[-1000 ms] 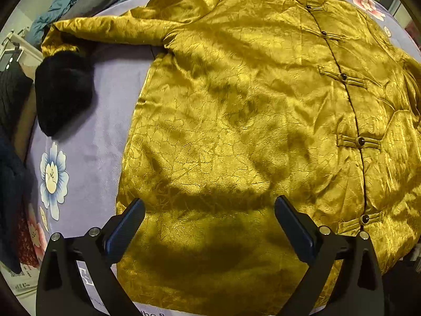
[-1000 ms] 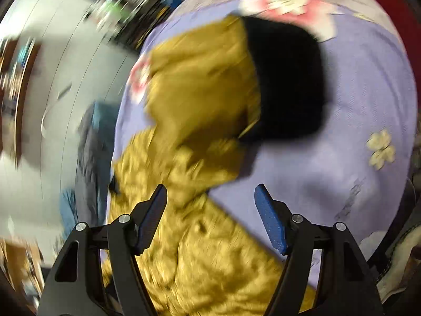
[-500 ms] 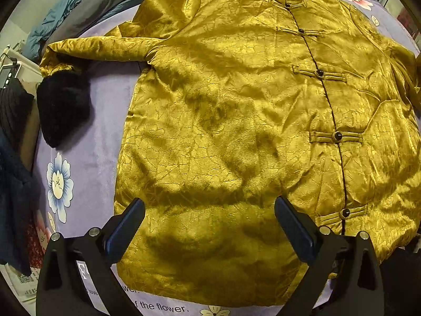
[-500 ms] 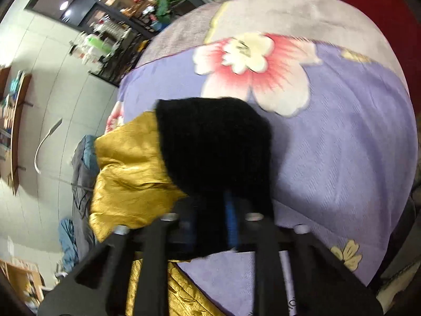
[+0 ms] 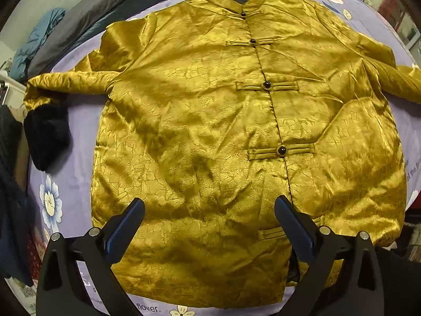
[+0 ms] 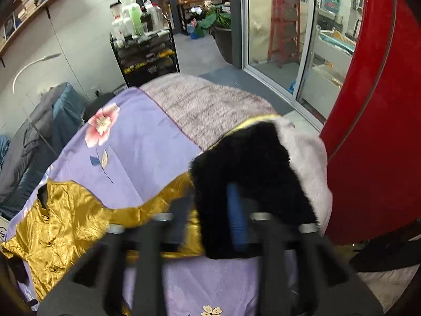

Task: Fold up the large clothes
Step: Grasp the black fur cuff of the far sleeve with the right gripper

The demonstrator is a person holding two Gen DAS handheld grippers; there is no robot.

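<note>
The shiny gold brocade jacket (image 5: 210, 131) is laid flat for folding; its black fur cuff (image 6: 252, 184) sits between the right gripper (image 6: 210, 223)'s just-opening jaws, the left gripper (image 5: 210, 226) unclenched, empty.

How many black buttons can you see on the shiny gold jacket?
4 on the gold jacket: one at the collar, one just below, one mid-chest, one lower down. The left gripper may hide another near the hem.

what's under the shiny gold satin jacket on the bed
A lilac floral bedsheet shows around the shiny gold satin jacket edges. Whatever lies directly beneath its body is covered.
</note>
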